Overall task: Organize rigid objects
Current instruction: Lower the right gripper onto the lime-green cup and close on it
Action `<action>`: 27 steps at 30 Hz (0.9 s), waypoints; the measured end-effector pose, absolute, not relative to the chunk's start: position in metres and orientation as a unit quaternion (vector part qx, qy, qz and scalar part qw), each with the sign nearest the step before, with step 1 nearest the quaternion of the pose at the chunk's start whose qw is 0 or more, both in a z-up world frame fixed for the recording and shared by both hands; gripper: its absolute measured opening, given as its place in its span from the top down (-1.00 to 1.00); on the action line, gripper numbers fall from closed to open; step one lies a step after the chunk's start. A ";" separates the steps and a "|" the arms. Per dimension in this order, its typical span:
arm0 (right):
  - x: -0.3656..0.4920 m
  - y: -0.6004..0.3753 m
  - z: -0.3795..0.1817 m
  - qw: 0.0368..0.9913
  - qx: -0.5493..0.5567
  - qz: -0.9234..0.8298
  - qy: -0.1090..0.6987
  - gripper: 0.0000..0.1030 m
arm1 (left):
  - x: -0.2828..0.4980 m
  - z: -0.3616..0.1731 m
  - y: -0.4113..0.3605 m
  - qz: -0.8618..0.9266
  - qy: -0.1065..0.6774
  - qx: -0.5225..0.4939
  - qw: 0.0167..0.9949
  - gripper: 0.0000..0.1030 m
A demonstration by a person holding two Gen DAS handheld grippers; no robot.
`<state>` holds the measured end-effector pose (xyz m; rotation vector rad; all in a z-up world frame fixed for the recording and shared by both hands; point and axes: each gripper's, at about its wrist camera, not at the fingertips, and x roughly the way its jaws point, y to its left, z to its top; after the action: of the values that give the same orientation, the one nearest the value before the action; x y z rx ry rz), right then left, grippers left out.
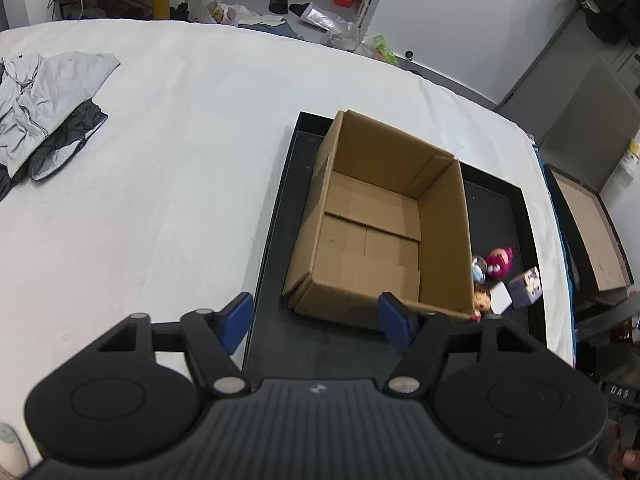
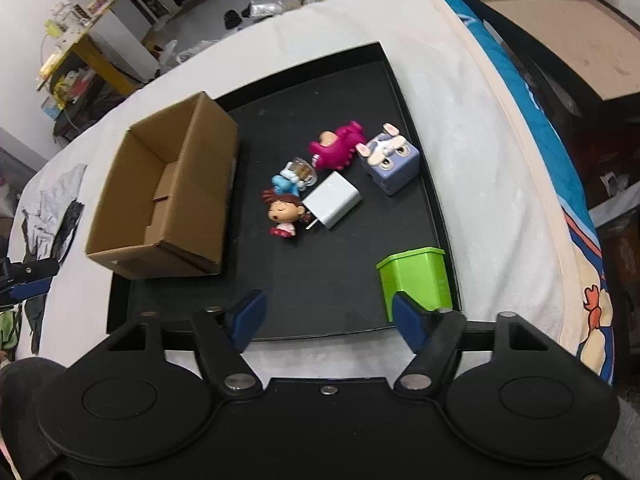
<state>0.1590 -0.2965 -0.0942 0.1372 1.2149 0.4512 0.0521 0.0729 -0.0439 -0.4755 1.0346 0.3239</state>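
An open, empty cardboard box (image 1: 376,224) (image 2: 164,192) stands on the left part of a black tray (image 1: 500,208) (image 2: 340,280). To its right on the tray lie a pink toy (image 2: 338,146), a purple rabbit cube (image 2: 390,158), a white charger (image 2: 332,199), a girl figurine (image 2: 284,212), a small blue figure (image 2: 290,180) and a green container (image 2: 416,280). My left gripper (image 1: 316,320) is open and empty above the tray's near left edge. My right gripper (image 2: 328,316) is open and empty at the tray's near edge, beside the green container.
The tray sits on a white cloth (image 1: 160,160). Grey and black clothes (image 1: 44,108) lie at the far left. A blue patterned blanket (image 2: 560,184) runs along the right edge. A brown board (image 2: 560,28) lies beyond it.
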 end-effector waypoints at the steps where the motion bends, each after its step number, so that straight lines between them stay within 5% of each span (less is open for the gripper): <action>1: 0.162 -0.296 -0.096 0.795 0.064 0.207 0.567 -0.24 | 0.055 -0.045 0.074 0.154 0.488 -0.227 0.829 -0.21; 8: 0.179 -0.299 -0.113 0.788 0.049 0.178 0.587 -0.21 | 0.073 -0.059 0.084 0.165 0.495 -0.242 0.818 0.09; 22: 0.208 -0.298 -0.144 0.765 0.020 0.148 0.626 -0.15 | 0.104 -0.090 0.094 0.176 0.515 -0.258 0.798 0.34; 27: 0.210 -0.294 -0.153 0.760 0.005 0.146 0.633 -0.11 | 0.110 -0.101 0.092 0.177 0.526 -0.250 0.793 0.65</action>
<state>0.2100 -0.2942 -0.1530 0.0111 1.3779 0.3177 0.1102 0.0922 -0.1014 -0.5379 1.1319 0.3809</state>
